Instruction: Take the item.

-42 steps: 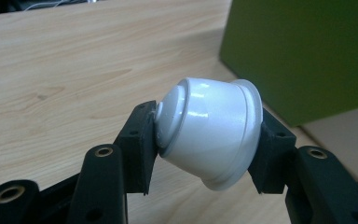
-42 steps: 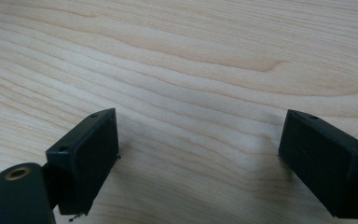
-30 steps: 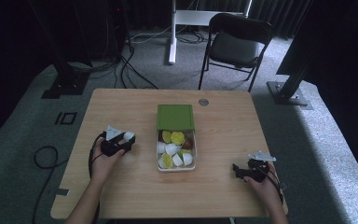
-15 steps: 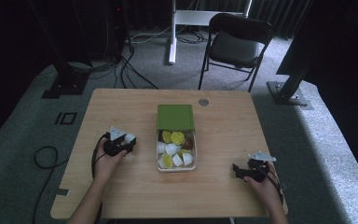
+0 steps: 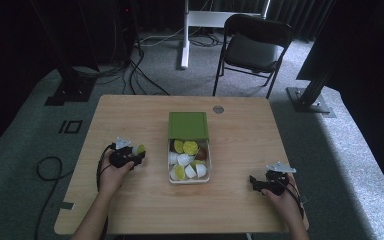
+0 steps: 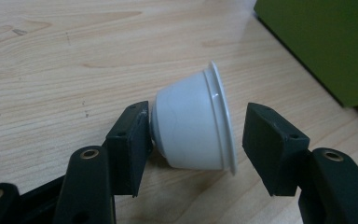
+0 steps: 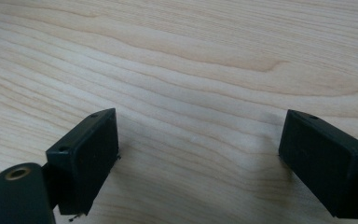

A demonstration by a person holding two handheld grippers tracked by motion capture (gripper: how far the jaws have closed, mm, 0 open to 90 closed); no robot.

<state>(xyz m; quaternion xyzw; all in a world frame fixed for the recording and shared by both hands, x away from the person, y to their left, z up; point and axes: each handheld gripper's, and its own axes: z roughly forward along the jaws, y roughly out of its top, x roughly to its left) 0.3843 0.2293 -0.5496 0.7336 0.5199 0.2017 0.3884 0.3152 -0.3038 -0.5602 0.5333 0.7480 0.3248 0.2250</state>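
Left gripper (image 6: 193, 140) has just been opening: small white plastic capsule cup (image 6: 193, 123) lies on its side between loosened jaws, at 9 o'clock of the clear plastic box (image 5: 189, 179). Widen further, back straight off without nudging it. Right gripper (image 7: 198, 158) spread, holding nothing.

No text, label, brand, number or sign can be read on anything in these pictures
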